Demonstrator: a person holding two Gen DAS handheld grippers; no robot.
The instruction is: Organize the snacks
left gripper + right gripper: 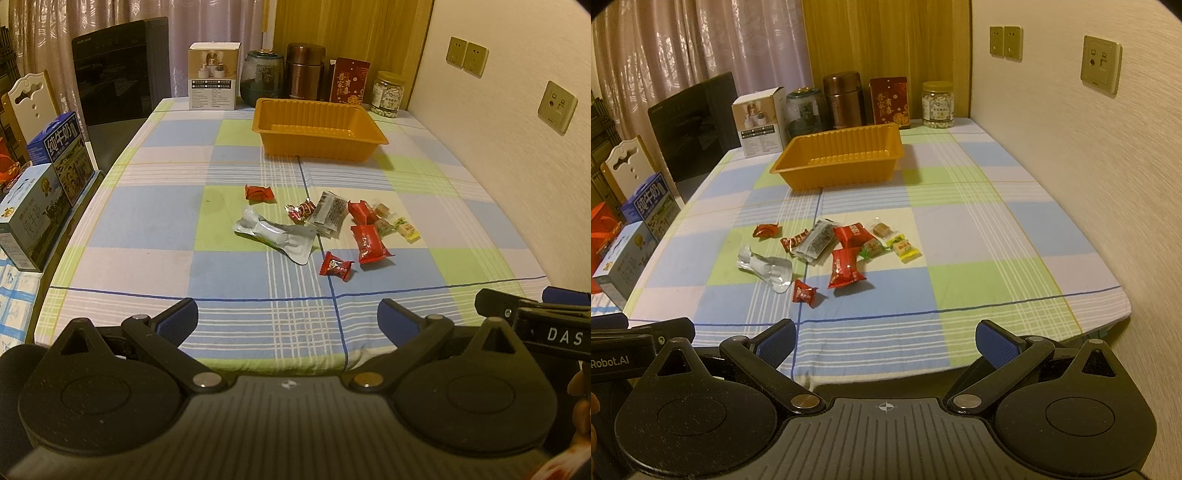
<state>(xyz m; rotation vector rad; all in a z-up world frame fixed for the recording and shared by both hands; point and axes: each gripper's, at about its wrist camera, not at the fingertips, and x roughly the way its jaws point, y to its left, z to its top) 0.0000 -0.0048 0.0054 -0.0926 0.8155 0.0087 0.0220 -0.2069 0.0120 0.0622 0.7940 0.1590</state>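
Snacks sit in a loose cluster mid-table on the blue, green and white checked tablecloth [155,218], well ahead of both grippers and touching neither. Left gripper [288,319] hangs over the near table edge, blue-padded fingers [177,321] spread wide, nothing between them. Right gripper [885,341] is the same: fingers [995,345] splayed apart, empty, near edge of the table; its body shows at the right border of the left wrist view. Count in the cluster: one crumpled silver foil pouch [275,236] on the left side, one grey printed sachet [330,214] in the middle, two larger red pillow packets [369,243] right of it, one small red wrapped candy [335,266] nearest the grippers, one more small red candy [258,193] off at far left, one red-and-white twisted candy [301,212] touching the sachet, and about four small pale wrapped sweets [408,230] on the right; the exact number of those is hard to tell. One empty orange ribbed plastic tray [319,129] stands farther back, apart from the cluster. Behind it along the far edge: one white printed carton [213,75], one dark glass jar [263,77], one brown metal flask [306,72], one red gift box [349,81], one clear jar of pale pieces [388,94]. Two blue milk cartons [61,155] stand off the left side.
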